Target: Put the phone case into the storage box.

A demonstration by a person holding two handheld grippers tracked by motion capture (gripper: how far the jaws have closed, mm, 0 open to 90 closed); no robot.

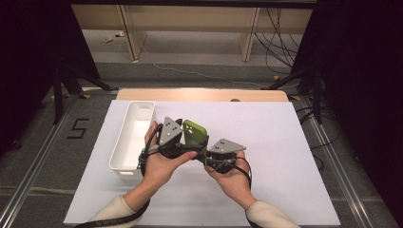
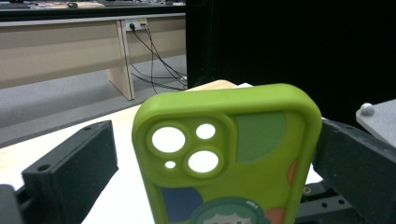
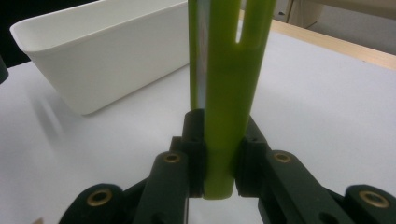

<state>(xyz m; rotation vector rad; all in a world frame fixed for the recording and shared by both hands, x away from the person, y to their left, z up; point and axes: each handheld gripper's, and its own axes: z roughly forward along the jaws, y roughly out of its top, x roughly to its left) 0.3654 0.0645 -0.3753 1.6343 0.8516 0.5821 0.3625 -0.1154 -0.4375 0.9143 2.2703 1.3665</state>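
Phone case (image 1: 195, 134), green and upright at centre frame in the high view, is pinched edge-on by the right gripper (image 3: 219, 161) while the left gripper (image 2: 210, 158) straddles it with jaws wide, untouching, both hands low and level; careless closing could twist it free.

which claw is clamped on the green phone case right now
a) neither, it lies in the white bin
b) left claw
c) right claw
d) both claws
c: in the right gripper view the right claw pinches the edge of the green phone case, while in the left gripper view the left claw stands wide, its left jaw clear of the case.
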